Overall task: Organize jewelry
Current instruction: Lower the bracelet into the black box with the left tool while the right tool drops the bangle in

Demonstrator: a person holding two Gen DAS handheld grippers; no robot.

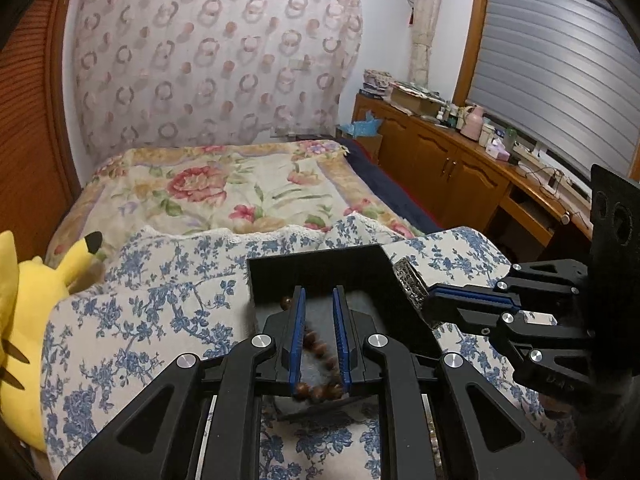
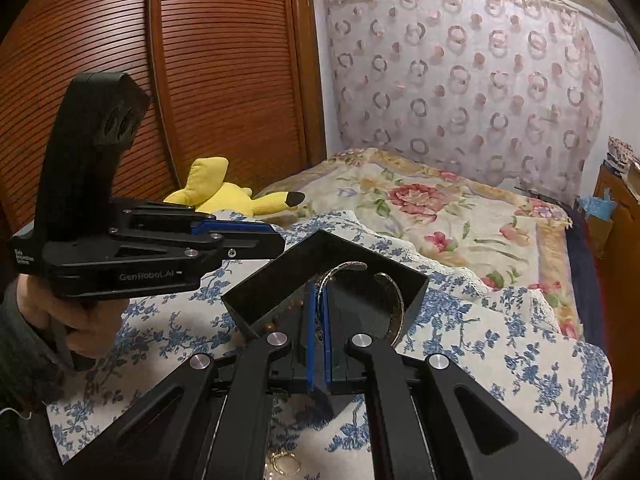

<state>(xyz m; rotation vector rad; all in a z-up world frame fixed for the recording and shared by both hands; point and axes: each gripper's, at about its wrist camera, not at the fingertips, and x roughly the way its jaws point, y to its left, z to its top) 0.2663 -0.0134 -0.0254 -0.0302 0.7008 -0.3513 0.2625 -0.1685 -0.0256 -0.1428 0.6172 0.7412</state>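
Observation:
A black open jewelry box (image 1: 316, 268) (image 2: 320, 248) sits on a blue-floral cloth. My left gripper (image 1: 319, 294) is open over the box, and a brown wooden bead bracelet (image 1: 316, 346) lies between its fingers on the box floor. My right gripper (image 2: 319, 292) is shut on a carved silver cuff bangle (image 2: 394, 300) and holds it over the box; it shows in the left wrist view (image 1: 432, 304), gripping the bangle (image 1: 410, 284) at the box's right wall. The left gripper (image 2: 276, 240) also shows in the right wrist view.
A yellow Pikachu plush (image 1: 28, 308) (image 2: 224, 196) lies left of the cloth. Gold rings (image 2: 286, 466) lie on the cloth near me. A floral bed (image 1: 224, 188) is behind, and a wooden cabinet (image 1: 452, 160) with clutter stands at right.

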